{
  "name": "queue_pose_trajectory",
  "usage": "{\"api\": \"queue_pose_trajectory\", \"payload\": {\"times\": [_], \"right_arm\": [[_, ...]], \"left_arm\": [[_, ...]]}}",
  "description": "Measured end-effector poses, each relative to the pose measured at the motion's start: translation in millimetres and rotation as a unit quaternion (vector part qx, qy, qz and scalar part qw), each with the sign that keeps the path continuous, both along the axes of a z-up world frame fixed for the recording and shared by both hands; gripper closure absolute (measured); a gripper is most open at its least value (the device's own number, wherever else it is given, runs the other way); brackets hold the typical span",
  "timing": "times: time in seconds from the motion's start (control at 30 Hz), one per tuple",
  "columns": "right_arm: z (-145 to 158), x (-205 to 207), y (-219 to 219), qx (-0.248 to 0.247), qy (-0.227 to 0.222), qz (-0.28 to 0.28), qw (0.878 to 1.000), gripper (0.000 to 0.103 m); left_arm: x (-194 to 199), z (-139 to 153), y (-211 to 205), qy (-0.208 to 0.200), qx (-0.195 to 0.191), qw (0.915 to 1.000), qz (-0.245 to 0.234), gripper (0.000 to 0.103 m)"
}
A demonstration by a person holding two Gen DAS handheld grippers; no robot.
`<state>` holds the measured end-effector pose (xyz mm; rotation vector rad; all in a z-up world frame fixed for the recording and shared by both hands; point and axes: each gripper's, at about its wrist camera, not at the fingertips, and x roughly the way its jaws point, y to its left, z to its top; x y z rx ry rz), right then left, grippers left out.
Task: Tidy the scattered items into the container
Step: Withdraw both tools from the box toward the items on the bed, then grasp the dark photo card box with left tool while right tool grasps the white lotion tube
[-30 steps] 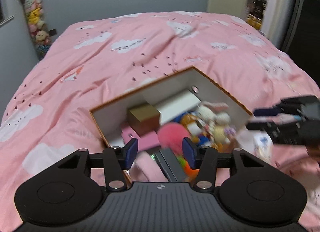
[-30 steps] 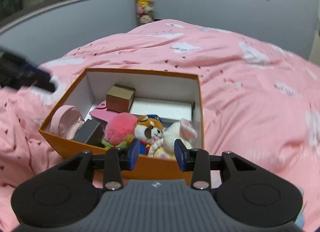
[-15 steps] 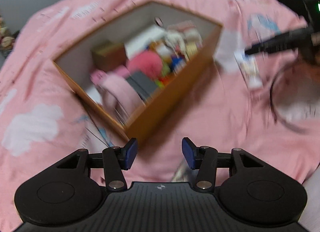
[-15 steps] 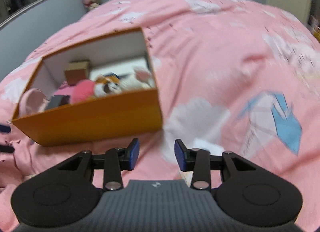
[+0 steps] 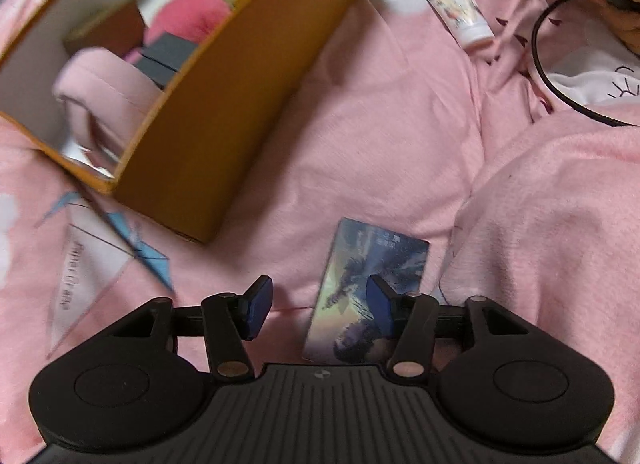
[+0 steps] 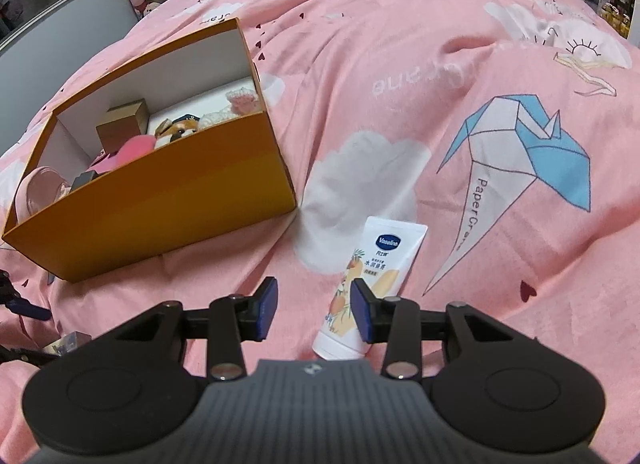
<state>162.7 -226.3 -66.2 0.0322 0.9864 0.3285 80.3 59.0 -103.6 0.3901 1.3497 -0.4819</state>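
Between the pads of the left claw [image 5: 316, 308], pointing straight down: jaws opening, nothing gripped. A printed card [image 5: 370, 288] lies flat on the bed cover [image 5: 360, 136], under the claw's right-hand pad, off-centre in the gap

Right claw [image 6: 314, 308]: pads apart, about half open, holding nothing. A white lotion tube [image 6: 374, 276] lies on the cover, partly behind the right-hand pad, cap end toward the camera, crimped end pointing away

Handling, judged:
- card: thin, light, stiff and glossy, flat on soft fabric. Hard to get under; likely best pinched across its long edges, pressing into the bedding so an edge lifts. May slip or flex
- tube: light, soft-walled, smooth. Grip across the body near the middle; too firm a squeeze dents it

Orange box [image 6: 160, 200] stands open, just up-left of the tube in the right view, near the card in the left view. Already holds plush toys, a small brown box and pink things; some free space at the back wall

Room: bedding is rumpled and yielding, open cover to the right of the box. A raised fold of blanket [image 5: 560, 244] crowds the card's right side. Box walls are tall, so loads must clear the rim
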Motion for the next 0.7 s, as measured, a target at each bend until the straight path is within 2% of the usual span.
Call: {"api": "queue_pose_trajectory", "payload": {"times": [0.23,0.43,0.5,0.57,0.67,0.7], "right_arm": [[-6.2,1.8,2.6,-0.005,0.011,0.005,1.000,0.060],[-11.1,4.3,-0.6,-0.005,0.025,-0.003,1.000,0.060],[-12.4,4.1,-0.5,-0.006,0.027,-0.003,1.000,0.060],[-13.1,4.5,-1.1,-0.005,0.028,-0.003,1.000,0.060],[-14.6,5.4,-2.3,-0.002,0.034,-0.006,0.999,0.060],[-15.2,5.8,-2.7,-0.001,0.036,-0.007,0.999,0.060]], "left_arm": [[11.9,-16.4,7.0,0.078,-0.026,0.9966,0.000,0.029],[20.1,-38.5,12.0,0.153,-0.049,0.9869,0.010,0.023],[21.2,-41.8,13.2,0.163,-0.050,0.9852,0.015,0.023],[19.2,-41.5,14.8,0.166,-0.052,0.9846,0.017,0.027],[11.9,-36.3,18.7,0.160,-0.054,0.9854,0.023,0.029],[9.2,-33.9,19.9,0.156,-0.054,0.9859,0.025,0.032]]}}
